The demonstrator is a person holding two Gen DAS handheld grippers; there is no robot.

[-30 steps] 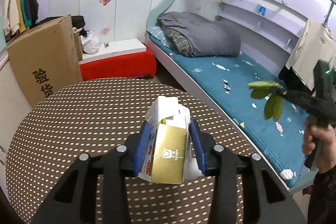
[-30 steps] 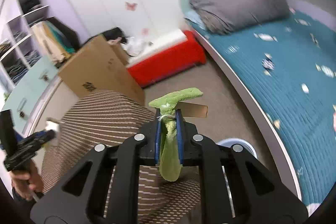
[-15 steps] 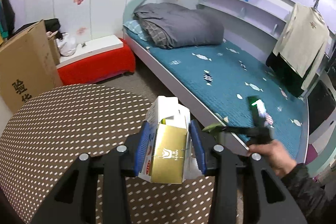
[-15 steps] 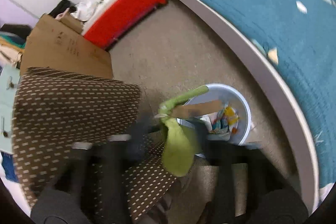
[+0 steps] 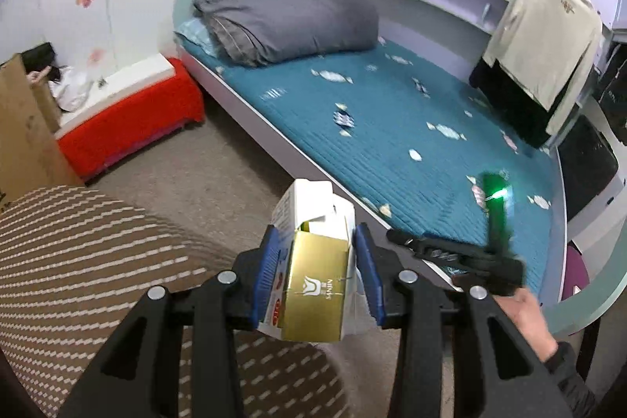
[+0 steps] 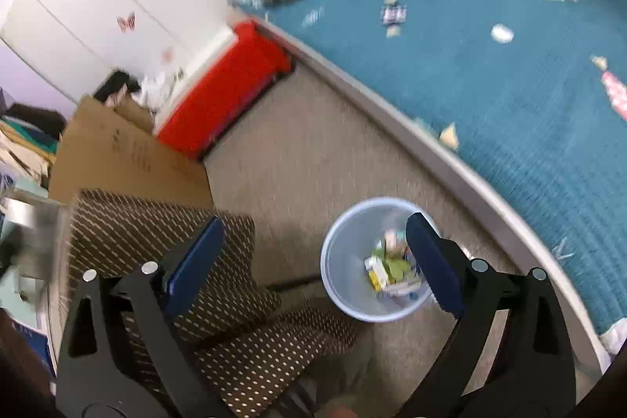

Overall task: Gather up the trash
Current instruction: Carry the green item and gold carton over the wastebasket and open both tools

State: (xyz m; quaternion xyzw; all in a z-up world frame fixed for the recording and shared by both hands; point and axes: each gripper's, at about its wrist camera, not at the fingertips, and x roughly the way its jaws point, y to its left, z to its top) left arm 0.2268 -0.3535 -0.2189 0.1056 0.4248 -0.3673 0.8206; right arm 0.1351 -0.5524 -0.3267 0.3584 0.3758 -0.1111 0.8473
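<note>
Left wrist view: a bedroom is seen. A round table (image 5: 78, 261) in brown cloth with white dashes sits low left, over grey carpet (image 5: 219, 175). One bed (image 5: 392, 128) with a teal quilted cover and one grey folded duvet (image 5: 286, 18) are seen, plus one red bench (image 5: 129, 120) with a white top, one cardboard box (image 5: 19, 128) and one beige shirt (image 5: 544, 30) hung on the right. One opened carton (image 5: 317, 269), gold and white, is pinched between the blue pads of the left gripper (image 5: 318, 271), off the table edge. The right gripper (image 5: 395, 236) is seen from the side, black, held in a hand (image 5: 525, 312); its gap cannot be told here.

Right wrist view, blurred: the right gripper (image 6: 313, 261) is spread wide and is opening, nothing between the pads. One round pale-blue bin (image 6: 345, 285) is seen below on the carpet, beside the table, holding mixed trash (image 6: 392, 269) including a green piece. The curved bed edge runs to the right.
</note>
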